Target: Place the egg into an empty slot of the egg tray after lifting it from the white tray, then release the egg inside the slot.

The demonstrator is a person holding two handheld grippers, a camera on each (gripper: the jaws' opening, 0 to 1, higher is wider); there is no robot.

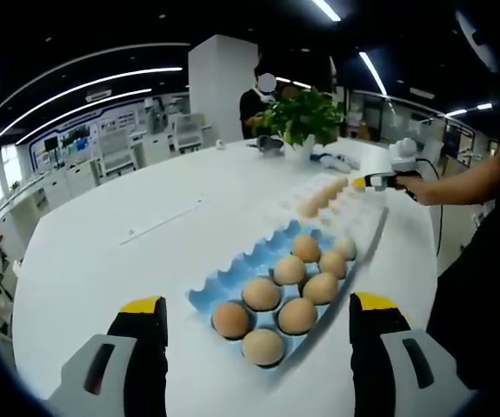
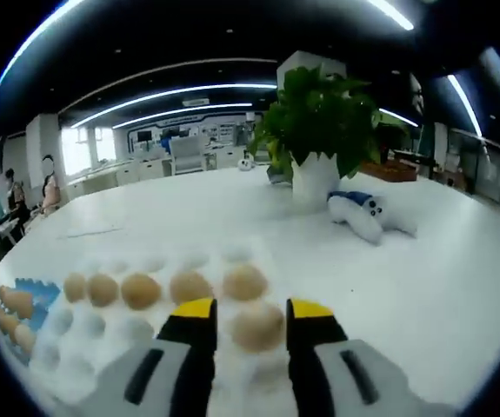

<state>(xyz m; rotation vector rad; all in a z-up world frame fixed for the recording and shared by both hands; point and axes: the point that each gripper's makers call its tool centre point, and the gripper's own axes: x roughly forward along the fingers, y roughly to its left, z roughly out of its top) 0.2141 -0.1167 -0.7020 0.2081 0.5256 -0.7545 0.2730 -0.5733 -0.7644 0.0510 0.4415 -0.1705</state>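
- Right gripper (image 2: 251,328): its jaws flank an egg (image 2: 258,326) in the near row of the white tray (image 2: 102,347). The yellow tips sit just beside the shell on both sides, but I cannot tell whether they press it yet.
- Risk: if the jaws close off-centre or too hard, the egg may crack or squirt out. If the grip is too light, it may drop on the way to the blue tray (image 1: 206,291).
- Risk: the next egg (image 2: 244,282) lies just behind, so a deep reach could knock it.
- Left gripper (image 1: 258,323): spread wide and holding nothing, it hovers near the blue tray.
- Blue tray: eight eggs fill its near end. Empty slots (image 1: 254,254) remain along the far-left side, and a careless drop there could hit a neighbour.
- White tray: a row of brown eggs runs across it, and many cups are bare.
- Far back: a plant (image 2: 319,122) in a white pot and a plush toy (image 2: 367,213) stand well apart from both trays.
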